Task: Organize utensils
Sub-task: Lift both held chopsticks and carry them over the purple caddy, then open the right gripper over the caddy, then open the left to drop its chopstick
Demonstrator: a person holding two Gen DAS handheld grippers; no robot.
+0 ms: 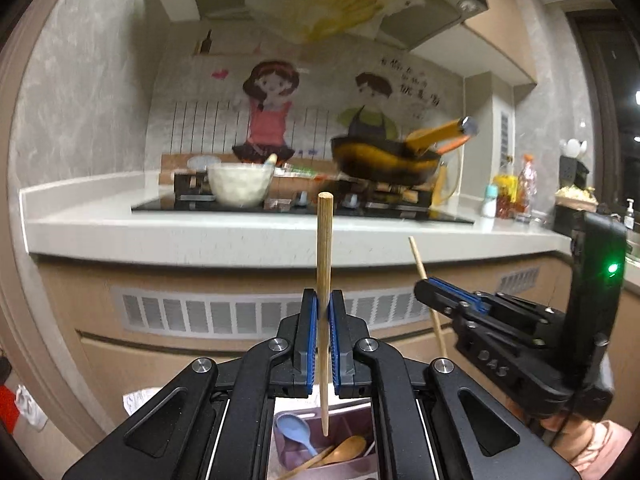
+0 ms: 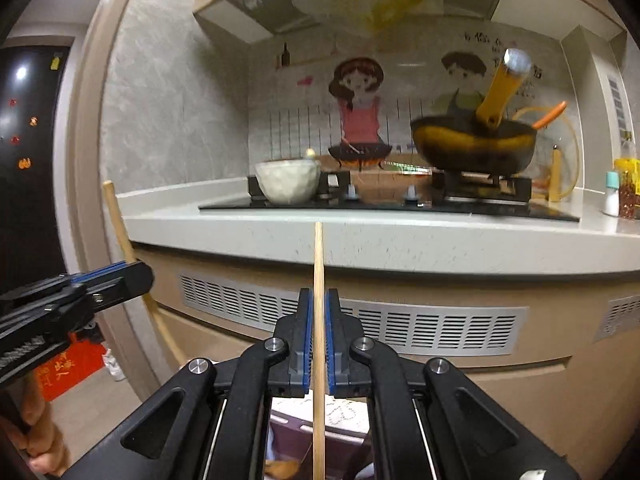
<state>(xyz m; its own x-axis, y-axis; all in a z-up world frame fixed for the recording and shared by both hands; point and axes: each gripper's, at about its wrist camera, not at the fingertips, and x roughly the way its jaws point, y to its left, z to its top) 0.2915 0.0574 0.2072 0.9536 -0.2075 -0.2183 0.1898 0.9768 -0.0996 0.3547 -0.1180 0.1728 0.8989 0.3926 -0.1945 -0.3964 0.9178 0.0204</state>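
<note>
My left gripper (image 1: pixel 324 304) is shut on a wooden chopstick (image 1: pixel 324 256) held upright, its tip over a purple utensil box (image 1: pixel 288 456) below that holds a blue spoon (image 1: pixel 294 430) and a wooden spoon (image 1: pixel 346 450). My right gripper (image 2: pixel 319 300) is shut on a second, thinner wooden chopstick (image 2: pixel 318 264), also upright, above the purple box (image 2: pixel 340 446). In the left wrist view the right gripper (image 1: pixel 426 286) shows at right with its chopstick (image 1: pixel 420 264). In the right wrist view the left gripper (image 2: pixel 140 274) shows at left with its chopstick (image 2: pixel 118 224).
A grey counter (image 1: pixel 240 236) with a gas stove stands ahead, bearing a white bowl (image 1: pixel 239 188) and a black and yellow wok (image 1: pixel 380 160). Bottles (image 1: pixel 508 192) stand at the counter's right. A vented cabinet front (image 2: pixel 400 324) is below.
</note>
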